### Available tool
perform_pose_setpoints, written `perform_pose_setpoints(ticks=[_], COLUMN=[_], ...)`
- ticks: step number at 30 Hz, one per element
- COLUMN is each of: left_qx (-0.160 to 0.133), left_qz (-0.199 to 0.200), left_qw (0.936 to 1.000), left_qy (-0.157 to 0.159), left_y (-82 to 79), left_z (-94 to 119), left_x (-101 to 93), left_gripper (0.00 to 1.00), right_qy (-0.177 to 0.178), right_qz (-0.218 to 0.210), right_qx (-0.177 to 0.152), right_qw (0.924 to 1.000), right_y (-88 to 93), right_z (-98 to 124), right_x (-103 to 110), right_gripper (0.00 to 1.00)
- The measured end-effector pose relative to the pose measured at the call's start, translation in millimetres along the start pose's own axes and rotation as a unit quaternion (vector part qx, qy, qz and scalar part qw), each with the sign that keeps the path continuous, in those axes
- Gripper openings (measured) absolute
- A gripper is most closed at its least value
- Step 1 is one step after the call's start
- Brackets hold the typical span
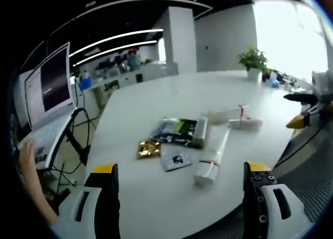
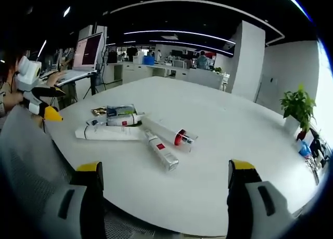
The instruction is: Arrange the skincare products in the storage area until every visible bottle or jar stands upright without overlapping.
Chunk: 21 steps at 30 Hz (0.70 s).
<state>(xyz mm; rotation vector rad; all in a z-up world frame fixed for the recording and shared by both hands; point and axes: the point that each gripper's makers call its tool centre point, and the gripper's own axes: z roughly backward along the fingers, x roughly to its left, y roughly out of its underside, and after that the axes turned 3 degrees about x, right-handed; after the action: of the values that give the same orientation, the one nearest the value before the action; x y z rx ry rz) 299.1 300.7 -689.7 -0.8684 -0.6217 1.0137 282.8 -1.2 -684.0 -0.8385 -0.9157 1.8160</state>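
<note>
Several skincare products lie flat in a loose cluster on the white table (image 1: 156, 208). In the left gripper view I see a dark green packet (image 1: 177, 130), a gold packet (image 1: 149, 148), a small sachet (image 1: 176, 159), a white tube with a red band (image 1: 214, 158) and two more white tubes (image 1: 229, 115). The right gripper view has a long white tube (image 2: 106, 132), a red-labelled bottle (image 2: 161, 149) and a clear red-capped tube (image 2: 171, 133). My left gripper (image 1: 180, 179) and right gripper (image 2: 166, 176) are both open, empty and short of the cluster.
A laptop on a stand (image 1: 49, 93) sits off the table's far-left side, with a person's hand (image 1: 28, 161) at its keyboard. A potted plant (image 1: 253, 59) stands on the far part of the table. Grey mesh chair backs (image 2: 26, 155) are near the table edge.
</note>
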Motion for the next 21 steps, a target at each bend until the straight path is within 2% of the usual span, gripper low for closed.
perform_pose_setpoints(ticks=[4, 10, 17, 21], left_qx=[0.004, -0.016, -0.023, -0.030], left_qz=[-0.016, -0.020, -0.023, -0.023], left_qw=[0.9999, 0.9996, 0.9991, 0.9988], left_qy=[-0.002, 0.012, 0.026, 0.031], left_y=[-4.7, -24.9, -34.8, -40.9], left_z=[-0.2, -3.8, -14.3, -18.2], left_x=[-2.3, -10.7, -17.1, -19.4], left_gripper=[0.97, 0.97, 0.97, 0.97], right_qy=[-0.008, -0.023, -0.056, -0.063], right_qz=[-0.002, 0.020, 0.017, 0.044], right_qx=[0.008, 0.020, 0.015, 0.025], right_qw=[0.9999, 0.9993, 0.9982, 0.9967], right_y=[-1.5, -5.2, -20.8, -24.7], right_z=[-0.4, -6.1, -11.6, -17.2], right_x=[-0.3, 2.2, 4.8, 3.2], right_gripper=[1.00, 1.00, 1.00, 1.00])
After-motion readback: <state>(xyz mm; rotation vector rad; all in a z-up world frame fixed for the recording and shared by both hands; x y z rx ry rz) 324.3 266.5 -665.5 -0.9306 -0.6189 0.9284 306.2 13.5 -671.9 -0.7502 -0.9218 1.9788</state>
